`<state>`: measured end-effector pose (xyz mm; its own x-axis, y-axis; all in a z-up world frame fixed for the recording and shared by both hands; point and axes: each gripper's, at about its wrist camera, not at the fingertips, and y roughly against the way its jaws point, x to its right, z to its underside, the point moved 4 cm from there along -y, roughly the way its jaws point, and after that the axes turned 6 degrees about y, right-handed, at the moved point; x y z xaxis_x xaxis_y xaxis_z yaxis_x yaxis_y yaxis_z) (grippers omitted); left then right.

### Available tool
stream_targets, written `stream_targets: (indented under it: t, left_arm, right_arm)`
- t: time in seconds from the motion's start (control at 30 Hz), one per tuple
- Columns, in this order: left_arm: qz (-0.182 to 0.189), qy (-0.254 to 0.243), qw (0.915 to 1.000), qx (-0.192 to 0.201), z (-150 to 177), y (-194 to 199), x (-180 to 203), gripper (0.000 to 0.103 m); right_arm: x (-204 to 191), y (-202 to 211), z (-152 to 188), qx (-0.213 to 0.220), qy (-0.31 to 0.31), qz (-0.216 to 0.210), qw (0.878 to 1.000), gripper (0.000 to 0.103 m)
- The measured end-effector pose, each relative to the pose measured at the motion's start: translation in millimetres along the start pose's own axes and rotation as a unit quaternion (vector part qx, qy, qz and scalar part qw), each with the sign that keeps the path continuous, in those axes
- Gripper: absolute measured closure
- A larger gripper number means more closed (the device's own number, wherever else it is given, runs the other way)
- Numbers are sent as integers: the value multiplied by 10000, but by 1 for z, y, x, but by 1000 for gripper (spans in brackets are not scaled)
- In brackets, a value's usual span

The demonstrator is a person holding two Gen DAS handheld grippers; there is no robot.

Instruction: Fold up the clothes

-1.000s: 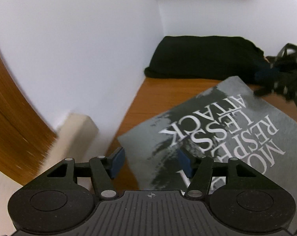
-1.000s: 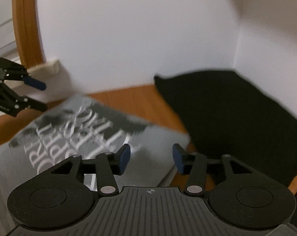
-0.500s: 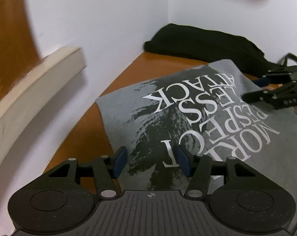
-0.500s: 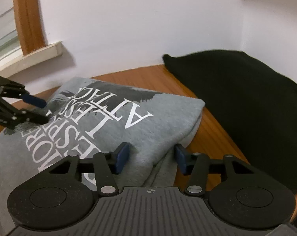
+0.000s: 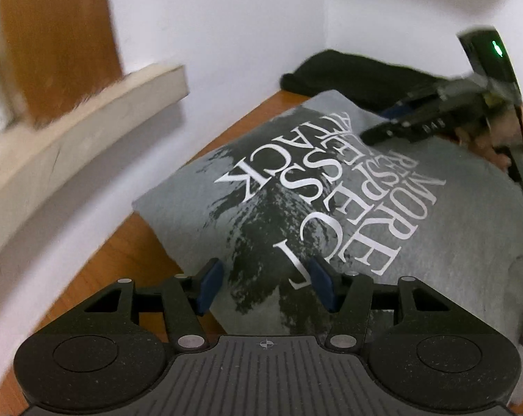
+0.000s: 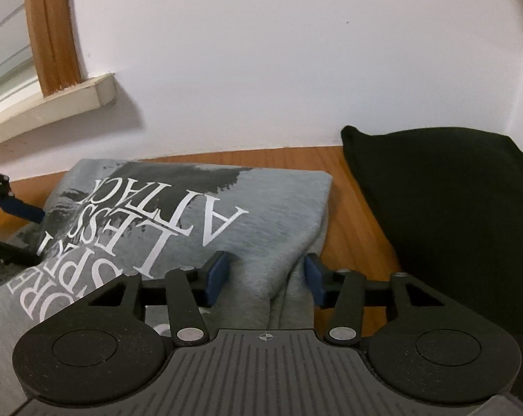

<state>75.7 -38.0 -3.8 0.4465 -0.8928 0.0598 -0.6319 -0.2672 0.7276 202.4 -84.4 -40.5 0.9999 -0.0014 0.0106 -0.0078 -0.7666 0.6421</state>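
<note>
One folded grey sweatshirt [image 5: 330,208] with a dark brush-stroke print and white lettering lies on the wooden worktop [image 5: 130,260], near the white wall. One black garment [image 6: 452,215], also folded, lies in the far corner of the worktop, just beside the grey one, with a strip of bare wood between them in the right wrist view.

There are two tongs. The left tongs [image 5: 266,287] hang over the near edge of the grey sweatshirt with their blue pads [image 5: 209,286] set moderately apart; the cloth lies beneath the gap and no pad presses on it. The right tongs [image 6: 266,279] stand at the sweatshirt's right-hand folded edge, where loose grey layers bunch up between the two blue pads; whether the pads pinch that cloth I cannot tell. In the left wrist view the right tongs appear blurred over the far side of the print, with part of a hand [image 5: 486,138] behind them.

One pale window sill [image 6: 53,104] juts from the wall beneath a wooden frame [image 6: 53,27].
</note>
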Motion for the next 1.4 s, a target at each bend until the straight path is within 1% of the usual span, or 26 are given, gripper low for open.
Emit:
stream_targets:
  t: [0.07, 0.13, 0.23, 0.33, 0.43, 0.47, 0.53, 0.6, 0.7, 0.77, 0.83, 0.87, 0.97, 1.0, 1.03, 1.1, 1.13, 1.17, 1.2, 1.23, 1.3, 1.4]
  left_arm:
    - [25, 195, 9997, 110, 5, 2, -4, 43]
    - [-25, 252, 9995, 191, 7, 3, -4, 43]
    - [-92, 331, 9991, 252, 10, 6, -1, 43]
    - [-91, 512, 9980, 346, 12, 6, -2, 43]
    - [28, 865, 9950, 497, 24, 20, -5, 38]
    - [57, 957, 9939, 539, 29, 25, -5, 33]
    - [65, 1079, 9921, 629, 42, 40, -1, 31]
    - [95, 1203, 9902, 702, 56, 53, 3, 32]
    - [200, 1406, 9868, 774, 78, 73, 9, 32]
    - [294, 1527, 9847, 787, 90, 82, 13, 32]
    - [407, 1604, 9833, 759, 100, 88, 20, 34]
    - [446, 1584, 9837, 730, 104, 90, 24, 35]
    - [525, 1504, 9850, 661, 116, 92, 37, 42]
    - [518, 1459, 9856, 676, 118, 93, 40, 44]
    - [527, 1415, 9863, 670, 119, 94, 43, 46]
    - [551, 1364, 9870, 639, 119, 92, 47, 57]
    - [544, 1298, 9880, 631, 119, 91, 49, 60]
    - [536, 1232, 9890, 622, 119, 91, 52, 73]
    - [525, 1188, 9895, 631, 120, 89, 54, 93]
    - [467, 1151, 9901, 660, 120, 89, 55, 98]
    - [444, 1138, 9896, 764, 118, 94, 56, 100]
    - [528, 1134, 9873, 982, 107, 114, 58, 100]
  right_arm:
    - [0, 10, 5, 38, 22, 104, 9999, 54]
    - [2, 28, 13, 127, -87, 204, 9997, 54]
    - [4, 58, 31, 230, -369, 163, 9989, 54]
    - [-4, 86, 54, 248, -401, 162, 9988, 54]
    - [-14, 112, 74, 308, -498, 194, 9981, 54]
    - [-17, 120, 79, 325, -535, 174, 9979, 54]
    - [-23, 134, 87, 353, -598, 125, 9975, 54]
    - [-33, 144, 95, 342, -588, 46, 9977, 54]
    - [-49, 153, 109, 227, -415, 34, 9989, 54]
    - [-57, 155, 120, 147, -355, 22, 9993, 54]
    - [-59, 155, 130, 66, -399, 27, 9992, 54]
    - [-59, 155, 135, 25, -431, 39, 9991, 54]
    - [-60, 159, 141, 25, -496, 51, 9988, 54]
    - [-60, 160, 142, 38, -515, 53, 9987, 59]
    - [-61, 162, 143, 46, -534, 50, 9986, 65]
    - [-60, 165, 143, 15, -545, 97, 9985, 90]
    - [-59, 167, 143, 9, -531, 158, 9985, 94]
    - [-58, 169, 142, 39, -531, 163, 9984, 96]
    - [-58, 171, 141, 76, -533, 179, 9984, 99]
    - [-57, 174, 139, 129, -537, 222, 9982, 99]
    - [-55, 181, 135, 265, -551, 288, 9977, 100]
    - [-50, 199, 122, 580, -619, 354, 9958, 100]
